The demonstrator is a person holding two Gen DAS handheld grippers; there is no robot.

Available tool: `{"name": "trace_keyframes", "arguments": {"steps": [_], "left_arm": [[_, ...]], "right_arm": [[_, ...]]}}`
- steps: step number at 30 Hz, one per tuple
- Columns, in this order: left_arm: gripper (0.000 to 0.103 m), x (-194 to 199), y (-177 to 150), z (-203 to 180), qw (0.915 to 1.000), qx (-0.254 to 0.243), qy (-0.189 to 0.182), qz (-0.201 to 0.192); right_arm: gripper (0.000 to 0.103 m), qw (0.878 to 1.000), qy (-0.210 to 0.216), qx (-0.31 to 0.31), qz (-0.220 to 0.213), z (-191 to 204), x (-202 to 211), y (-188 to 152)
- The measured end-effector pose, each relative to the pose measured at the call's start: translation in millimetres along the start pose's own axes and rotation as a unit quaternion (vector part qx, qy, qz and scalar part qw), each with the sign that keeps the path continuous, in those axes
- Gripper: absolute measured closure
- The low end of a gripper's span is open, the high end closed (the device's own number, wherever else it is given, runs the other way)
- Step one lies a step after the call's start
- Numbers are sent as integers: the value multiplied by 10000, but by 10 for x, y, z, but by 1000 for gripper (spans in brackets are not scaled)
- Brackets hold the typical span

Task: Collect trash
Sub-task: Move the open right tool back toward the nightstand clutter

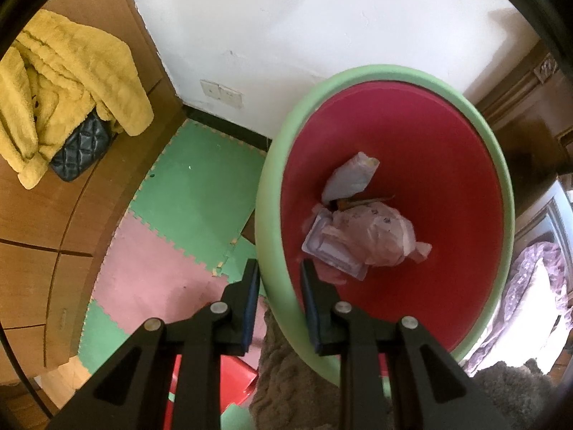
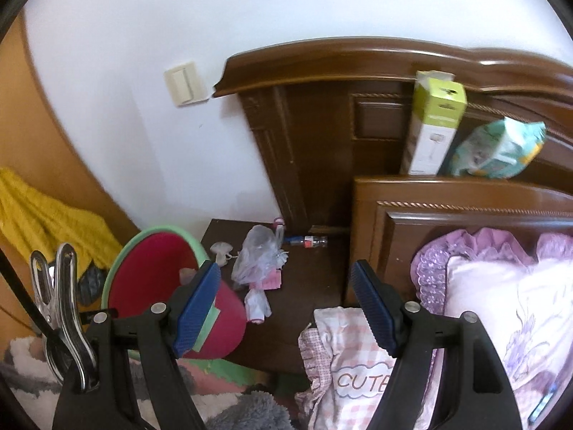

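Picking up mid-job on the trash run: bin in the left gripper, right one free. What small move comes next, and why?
Probably ease the open right gripper forward and down onto the crumpled clear plastic bag on the dark wooden nightstand. It is the nearest loose trash, and the red bin with the green rim, clamped at its rim by the left gripper, sits tilted beside it.

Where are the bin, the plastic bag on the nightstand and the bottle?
bin [image 1: 275,193]: left wrist view, green rim on its left side.
plastic bag [image 2: 256,254]: right wrist view, middle of the crumpled clear film.
bottle [image 2: 308,240]: right wrist view, red label at mid-body; it lies on its side.
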State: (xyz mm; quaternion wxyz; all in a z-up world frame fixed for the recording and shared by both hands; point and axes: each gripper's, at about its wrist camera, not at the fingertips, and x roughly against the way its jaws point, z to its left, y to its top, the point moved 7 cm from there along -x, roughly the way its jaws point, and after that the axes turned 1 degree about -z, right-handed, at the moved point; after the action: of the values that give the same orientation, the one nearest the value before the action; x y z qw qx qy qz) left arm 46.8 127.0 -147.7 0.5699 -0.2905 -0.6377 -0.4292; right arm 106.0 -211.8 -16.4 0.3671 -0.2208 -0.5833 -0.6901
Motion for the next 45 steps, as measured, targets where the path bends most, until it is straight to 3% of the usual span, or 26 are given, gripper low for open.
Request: {"name": "trace_keyframes", "arguments": {"steps": [10,22,31,37,39,45], "left_arm": [[80,-19,-44,-24,9998,4,180,32],[80,29,-27,-16,9997,143,182,-5],[80,26,-29,-15,9996,171,224,17],[80,12,-31,-18,9996,153,229,69],[80,14,-31,-8,9996,188,201,61],[80,3,-61,11,9997,193,154,74]], "right_arm": [[26,9998,102,-72,156,-35,-176,-35],[26,9939,250,-123,1063,-48,-536,-433],[26,9743,355,-263,2209,-132,-963,-960],[26,9545,719,-714,2803,-109,-1196,-1319],[26,9505,799,-955,2848,-111,-1241,-1390],[26,9549,943,-1033,2620,-125,-1312,-1320]]}}
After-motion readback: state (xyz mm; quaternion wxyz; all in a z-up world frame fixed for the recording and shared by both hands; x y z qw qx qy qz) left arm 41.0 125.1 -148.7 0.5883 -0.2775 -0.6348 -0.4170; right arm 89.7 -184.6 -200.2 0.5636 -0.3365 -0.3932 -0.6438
